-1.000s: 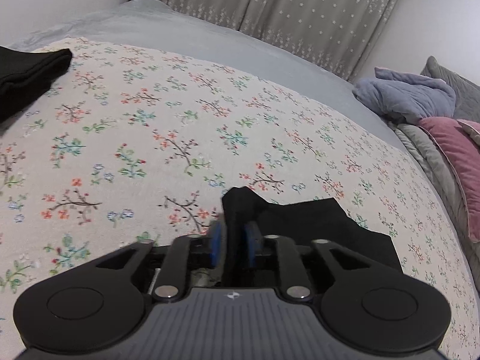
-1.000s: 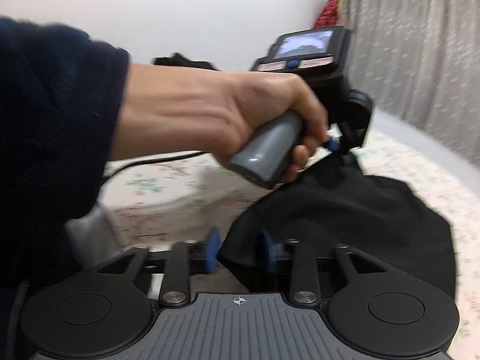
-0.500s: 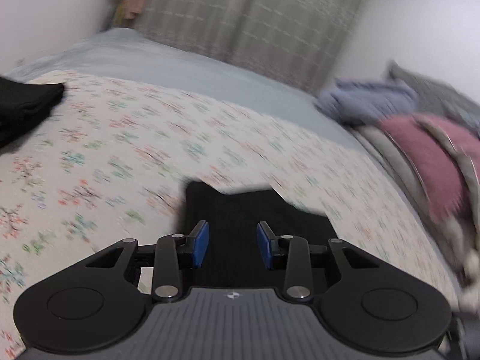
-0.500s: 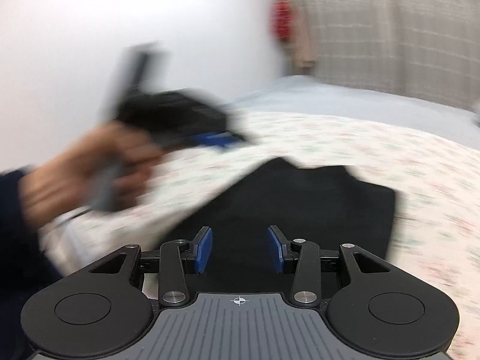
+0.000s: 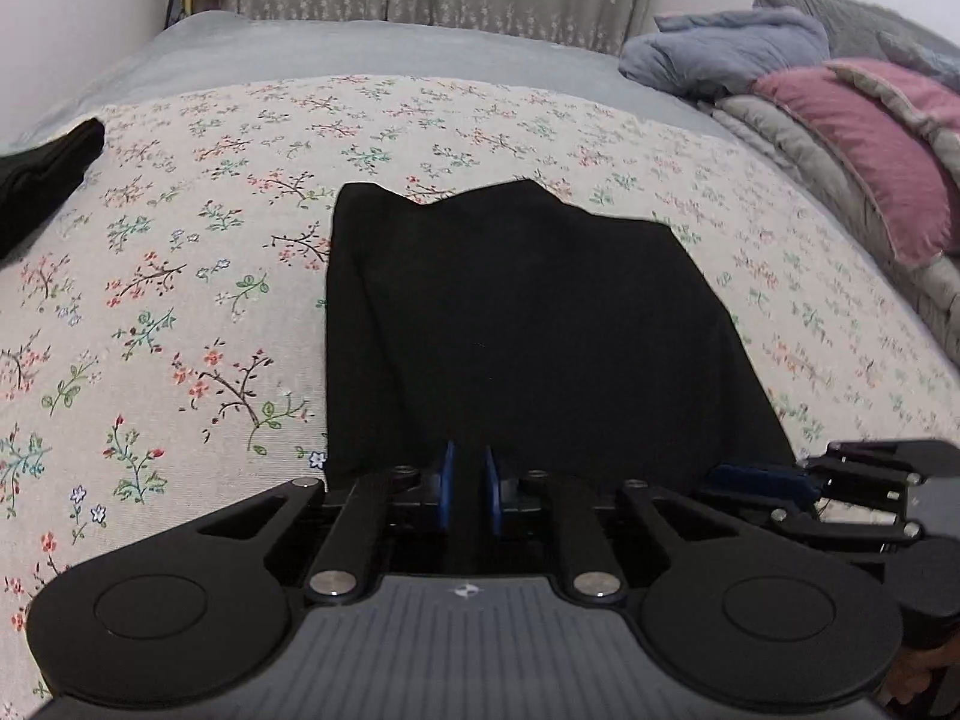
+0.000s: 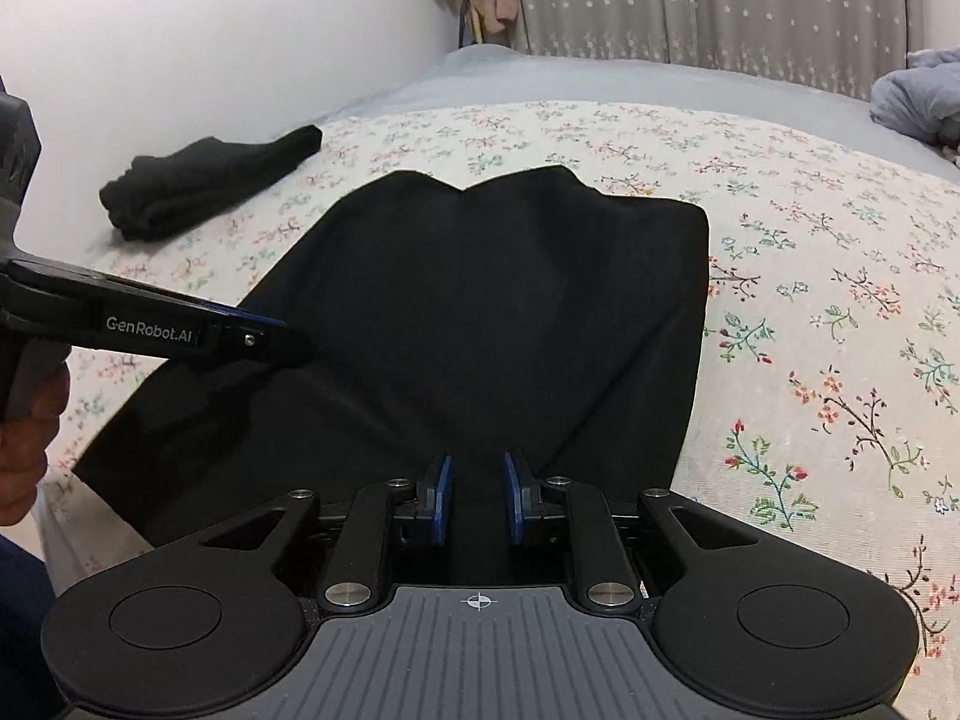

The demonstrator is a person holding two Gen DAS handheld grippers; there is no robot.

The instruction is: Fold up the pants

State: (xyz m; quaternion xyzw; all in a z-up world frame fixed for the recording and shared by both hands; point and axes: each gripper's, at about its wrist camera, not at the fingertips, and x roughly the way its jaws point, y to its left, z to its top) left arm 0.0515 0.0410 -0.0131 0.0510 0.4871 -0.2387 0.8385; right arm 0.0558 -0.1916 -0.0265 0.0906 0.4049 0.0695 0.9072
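Both claws have just been closing on the near edge of the one pair of black pants (image 5: pixel 516 324) lying on the bed (image 5: pixel 180 276). Left claw (image 5: pixel 467 495) and right claw (image 6: pixel 477 498) pinch cloth. Risk: a thin bite slips, dropping the fold. One second dark garment (image 6: pixel 204 180) lies apart.

Both wrist views look steeply down, close over the black pants (image 5: pixel 528 324) (image 6: pixel 480 312) on the floral bedspread (image 5: pixel 180 276) (image 6: pixel 840 300).

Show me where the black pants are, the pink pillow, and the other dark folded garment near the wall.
black pants (image 5: pixel 528 324), left wrist view, middle of the fabric
pink pillow (image 5: pixel 870 150), left wrist view, its top face
dark folded garment (image 6: pixel 204 180), right wrist view, centre of the bundle
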